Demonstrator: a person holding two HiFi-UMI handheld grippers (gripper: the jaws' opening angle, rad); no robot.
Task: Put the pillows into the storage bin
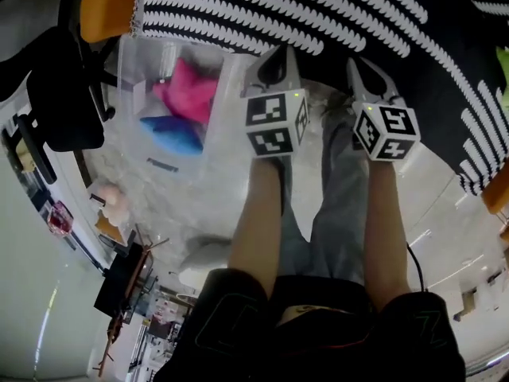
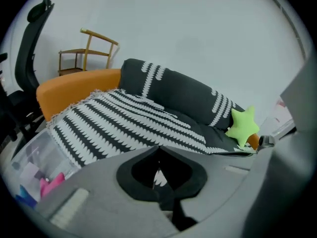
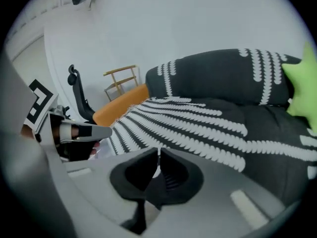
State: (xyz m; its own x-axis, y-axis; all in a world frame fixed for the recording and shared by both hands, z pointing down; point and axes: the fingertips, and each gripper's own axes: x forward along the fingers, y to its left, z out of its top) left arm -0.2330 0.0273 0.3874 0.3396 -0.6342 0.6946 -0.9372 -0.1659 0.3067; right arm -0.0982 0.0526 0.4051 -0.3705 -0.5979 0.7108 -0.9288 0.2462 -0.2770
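Seen from the head view, looking steeply down, a person's two bare forearms reach toward twelve o'clock, each hand holding a grey gripper with a black-and-white marker cube.

The left gripper [image 1: 278, 54] sits just left of centre. In its own view its jaws are pressed together, with nothing between them. The right gripper [image 1: 359, 66] is beside it, toward one o'clock. Its jaws are likewise closed and empty in its own view. Both point at a sofa [image 2: 183, 95] draped in a black throw with white feathery stripes [image 1: 318, 6], which fills the top of the head view.

The clear storage bin [image 1: 135, 70] stands on the floor at ten o'clock, close against the sofa's orange armrest [image 1: 111, 6]. Inside it lie a pink pillow [image 1: 187, 94] and, just below it in the picture, a blue pillow [image 1: 175, 134], the two touching.

A green star pillow [image 2: 242, 125] remains on the sofa, at three o'clock in the left gripper view, leaning against the dark back cushion.

A black office chair [image 1: 64, 94] is at nine o'clock in the head view, beside the bin. A wooden chair [image 2: 89, 51] stands behind the armrest against a pale wall.
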